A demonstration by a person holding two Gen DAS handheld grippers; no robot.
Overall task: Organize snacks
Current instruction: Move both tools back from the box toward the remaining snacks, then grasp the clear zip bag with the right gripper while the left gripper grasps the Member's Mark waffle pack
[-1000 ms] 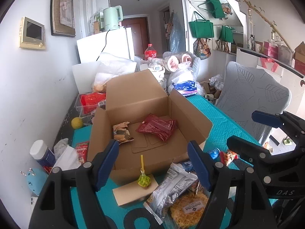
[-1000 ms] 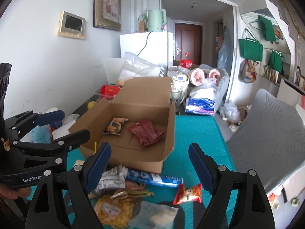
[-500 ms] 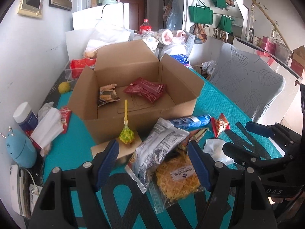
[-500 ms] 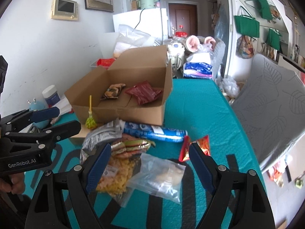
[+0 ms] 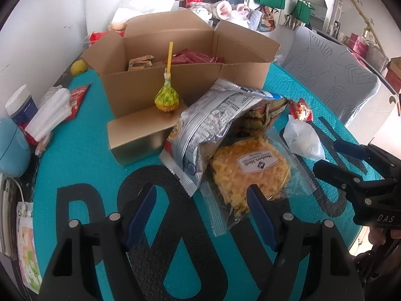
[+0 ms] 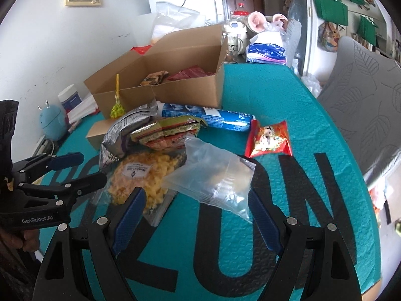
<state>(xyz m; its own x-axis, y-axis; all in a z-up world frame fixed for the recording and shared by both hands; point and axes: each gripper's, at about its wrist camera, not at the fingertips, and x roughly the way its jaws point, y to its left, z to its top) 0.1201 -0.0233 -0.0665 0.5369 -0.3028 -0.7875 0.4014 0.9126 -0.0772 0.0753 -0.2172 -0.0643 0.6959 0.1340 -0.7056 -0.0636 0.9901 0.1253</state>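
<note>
An open cardboard box (image 5: pixel 160 85) (image 6: pixel 185 87) holds a red packet (image 6: pixel 189 72) and a brown packet (image 5: pixel 140 62). In front of it lies a snack pile: a silver bag (image 5: pixel 208 123) (image 6: pixel 125 133), a clear bag of yellow snacks (image 5: pixel 250 175) (image 6: pixel 140 180), a blue tube (image 6: pixel 208 118), a red packet (image 6: pixel 269 139), a clear zip bag (image 6: pixel 218 178) and a green-yellow lollipop (image 5: pixel 166 97). My left gripper (image 5: pixel 203 213) is open and empty, low over the mat before the yellow snack bag. My right gripper (image 6: pixel 195 213) is open and empty, just before the clear zip bag.
A teal mat (image 5: pixel 82 150) covers the table. At the left are a white jar (image 5: pixel 21 105), napkins (image 5: pixel 50 115) and a blue device (image 6: pixel 51 123). A small cardboard piece (image 5: pixel 142 130) lies by the box. A grey chair (image 6: pixel 363 87) stands at the right.
Both grippers have dropped lower and tilted down toward the snack pile, which now fills more of each view. Both stay open and empty.
</note>
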